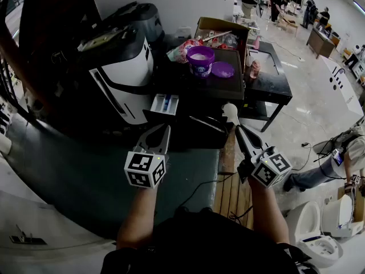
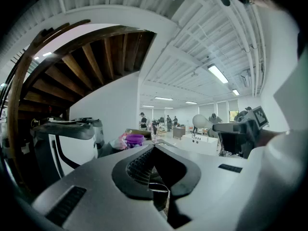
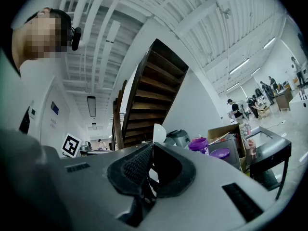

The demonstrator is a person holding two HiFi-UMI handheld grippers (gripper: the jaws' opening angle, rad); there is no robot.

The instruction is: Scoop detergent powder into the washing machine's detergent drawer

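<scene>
Detergent powder [image 1: 200, 56] is seen in the open purple tub [image 1: 201, 67] at the upper centre of the head view. The pulled-out drawer [image 1: 165, 104] of the washing machine [image 1: 128, 67] is seen at centre left. A white scoop [image 1: 230, 112] is clamped in the right gripper [image 1: 238, 130]. It is judged light and stiff, best held by its handle and kept level. No print on the tub can be read.

In the left gripper view, the left gripper [image 2: 154, 147] is pressed closed on nothing.

In the right gripper view, the scoop's bowl is seen above jaws clenched on its handle.
</scene>
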